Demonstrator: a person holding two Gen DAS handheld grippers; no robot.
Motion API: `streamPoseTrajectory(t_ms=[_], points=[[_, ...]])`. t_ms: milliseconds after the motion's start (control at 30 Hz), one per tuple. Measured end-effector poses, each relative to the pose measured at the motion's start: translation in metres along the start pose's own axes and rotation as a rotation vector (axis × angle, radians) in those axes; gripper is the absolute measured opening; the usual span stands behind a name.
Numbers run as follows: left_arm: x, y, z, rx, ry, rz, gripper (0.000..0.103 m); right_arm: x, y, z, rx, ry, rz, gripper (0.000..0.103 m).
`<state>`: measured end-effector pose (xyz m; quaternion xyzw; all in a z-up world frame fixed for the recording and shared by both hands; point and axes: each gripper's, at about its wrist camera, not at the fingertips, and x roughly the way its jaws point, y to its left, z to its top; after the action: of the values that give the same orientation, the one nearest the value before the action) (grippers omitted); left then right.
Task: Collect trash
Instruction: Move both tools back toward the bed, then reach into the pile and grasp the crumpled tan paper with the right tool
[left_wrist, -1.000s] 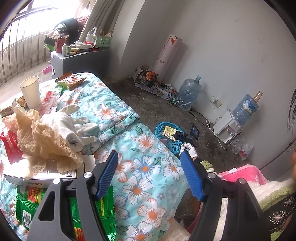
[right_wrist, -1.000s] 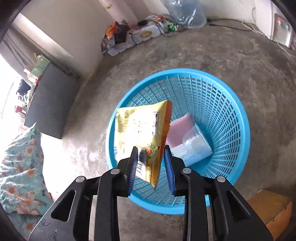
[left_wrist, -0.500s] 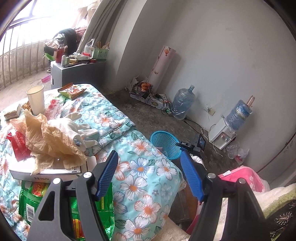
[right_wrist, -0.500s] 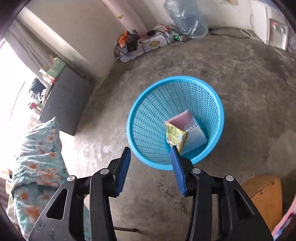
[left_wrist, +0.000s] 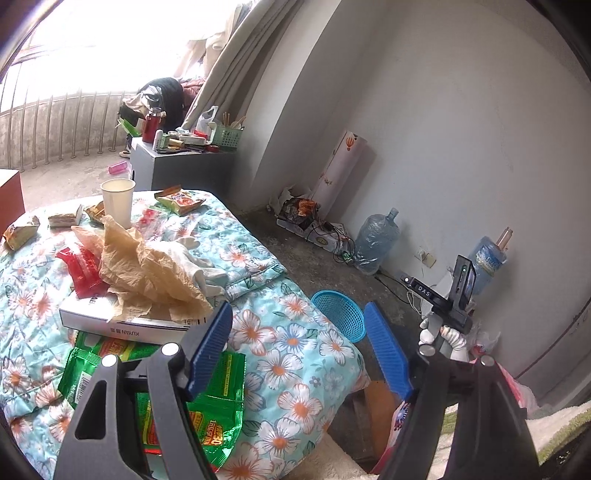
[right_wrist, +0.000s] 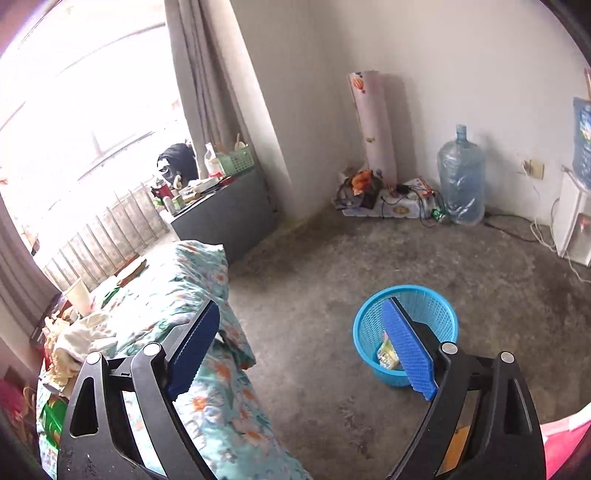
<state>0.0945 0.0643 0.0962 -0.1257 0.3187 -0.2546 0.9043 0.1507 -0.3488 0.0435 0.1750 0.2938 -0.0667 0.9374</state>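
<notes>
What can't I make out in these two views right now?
- Round blue plastic mesh basket: contents partly hidden, right wrist view, by the right gripper pad; left wrist view shows only its outside.
- Green foil snack packets: partly covered by the left gripper, left view.
- White flat box: top buried under crumpled brown paper.

My bed, under a turquoise quilt printed with white and orange flowers (left_wrist: 295, 343), carries the litter: a white paper cup (left_wrist: 117, 201) stands upright at 11 o'clock, a red-and-green snack packet (left_wrist: 180, 201) just beside it at 12. A sheet of crumpled tan paper (left_wrist: 147, 269) sprawls over a flat white cardboard box (left_wrist: 122, 325) at 9 o'clock, a red wrapper (left_wrist: 82, 269) touching its far edge. Shiny green foil packets (left_wrist: 218, 406) lie at 7 o'clock. On the bare grey concrete floor (right_wrist: 314, 288), a round blue plastic mesh basket (right_wrist: 369, 332) stands at 3 o'clock, a yellow packet (right_wrist: 388, 355) inside.
</notes>
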Motion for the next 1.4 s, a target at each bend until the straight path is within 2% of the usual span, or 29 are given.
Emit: streamPoseTrajectory(t_ms=[300,533,633,933,1200,1400], points=[[-0.032,0.026,-0.012,-0.045,-0.077,0.075,0.072,-0.018,0.079,-0.029,-0.109,0.076,0.174,0.086],[-0.046,0.049,-0.021,-0.082,-0.102,0.124,0.073,-0.025,0.145,-0.059,-0.203,0.115,0.296,0.087],[-0.052,0.058,-0.022,-0.092,-0.115,0.152,0.073,-0.027,0.158,-0.064,-0.194,0.139,0.348,0.087],[-0.063,0.088,-0.019,-0.126,-0.138,0.261,0.073,-0.015,0.163,-0.053,-0.113,0.232,0.472,0.086],[-0.056,0.119,-0.013,-0.169,-0.143,0.288,0.073,0.003,0.191,-0.052,-0.092,0.323,0.563,0.085],[-0.043,0.139,-0.01,-0.207,-0.143,0.281,0.073,0.013,0.231,-0.047,-0.108,0.389,0.665,0.071]])
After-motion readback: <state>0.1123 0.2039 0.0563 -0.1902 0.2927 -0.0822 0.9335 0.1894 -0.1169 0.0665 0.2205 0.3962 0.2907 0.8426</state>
